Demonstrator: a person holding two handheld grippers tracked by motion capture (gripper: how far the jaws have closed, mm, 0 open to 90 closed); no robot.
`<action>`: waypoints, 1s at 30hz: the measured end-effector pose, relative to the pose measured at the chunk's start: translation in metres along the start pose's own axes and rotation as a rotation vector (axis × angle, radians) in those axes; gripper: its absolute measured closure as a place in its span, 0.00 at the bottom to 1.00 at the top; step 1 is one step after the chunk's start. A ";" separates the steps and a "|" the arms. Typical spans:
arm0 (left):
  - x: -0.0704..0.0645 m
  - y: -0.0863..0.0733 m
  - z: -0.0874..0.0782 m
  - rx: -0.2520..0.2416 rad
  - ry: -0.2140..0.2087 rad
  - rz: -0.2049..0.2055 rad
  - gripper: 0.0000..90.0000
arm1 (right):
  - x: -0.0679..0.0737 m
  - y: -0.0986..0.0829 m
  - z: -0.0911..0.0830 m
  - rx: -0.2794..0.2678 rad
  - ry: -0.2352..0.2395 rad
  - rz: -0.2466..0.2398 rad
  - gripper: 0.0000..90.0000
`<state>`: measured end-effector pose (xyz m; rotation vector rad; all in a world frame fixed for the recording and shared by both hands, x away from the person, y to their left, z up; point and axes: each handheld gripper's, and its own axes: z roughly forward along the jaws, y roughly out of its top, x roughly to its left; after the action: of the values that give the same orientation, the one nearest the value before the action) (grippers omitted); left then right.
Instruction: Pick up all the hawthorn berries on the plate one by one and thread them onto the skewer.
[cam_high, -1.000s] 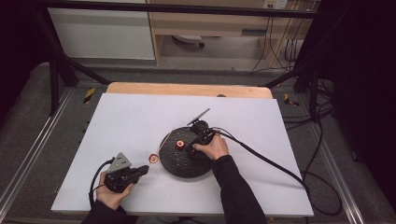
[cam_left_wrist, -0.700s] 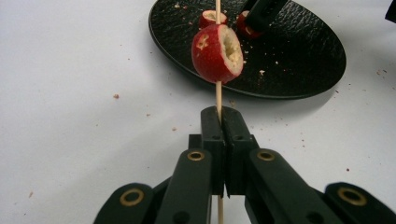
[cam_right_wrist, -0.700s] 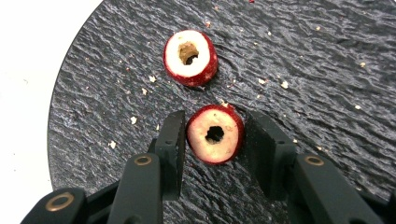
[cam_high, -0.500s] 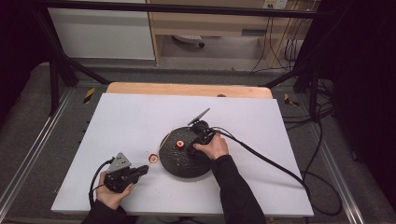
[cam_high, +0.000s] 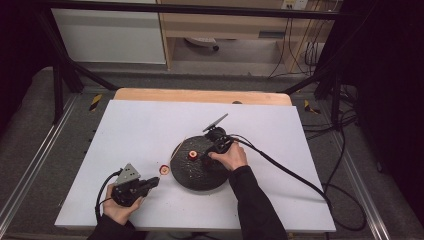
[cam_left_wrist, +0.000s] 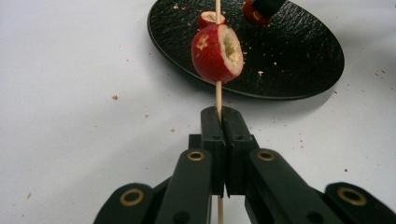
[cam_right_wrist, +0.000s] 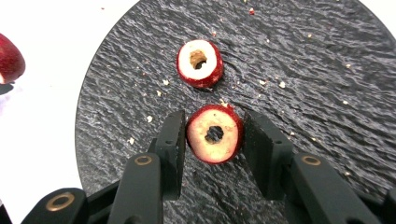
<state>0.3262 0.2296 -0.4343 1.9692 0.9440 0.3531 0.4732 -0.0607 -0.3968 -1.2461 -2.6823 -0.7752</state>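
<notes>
My left gripper (cam_left_wrist: 226, 116) is shut on a thin wooden skewer (cam_left_wrist: 217, 93) that has a cored red fruit piece (cam_left_wrist: 217, 53) threaded on it. In the high view this fruit (cam_high: 164, 170) hangs just left of the round black slate plate (cam_high: 200, 181). My right gripper (cam_right_wrist: 214, 140) is over the plate (cam_right_wrist: 303, 70), its jaws pressed against both sides of a cored red fruit piece (cam_right_wrist: 214, 133) lying there. Another cored piece (cam_right_wrist: 200, 63) lies on the slate just beyond it, apart from the jaws.
The plate sits mid-table on a white sheet (cam_high: 150, 125) over a wooden tabletop. Crumbs dot the slate and the sheet. A black cable (cam_high: 285, 170) trails right from my right gripper. Metal frame rails run along both sides of the table.
</notes>
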 end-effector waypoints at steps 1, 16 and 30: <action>0.000 0.000 0.000 0.000 0.000 0.000 0.98 | 0.000 0.000 -0.001 -0.003 0.000 -0.003 0.67; -0.003 0.001 -0.002 -0.015 -0.001 0.005 0.98 | 0.008 -0.009 -0.029 -0.150 0.039 -0.003 0.67; -0.008 0.002 -0.003 -0.033 0.002 0.001 0.98 | 0.009 -0.036 -0.043 -0.439 0.134 0.074 0.68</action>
<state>0.3205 0.2251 -0.4305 1.9401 0.9328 0.3684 0.4354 -0.0944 -0.3719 -1.3048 -2.4199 -1.4357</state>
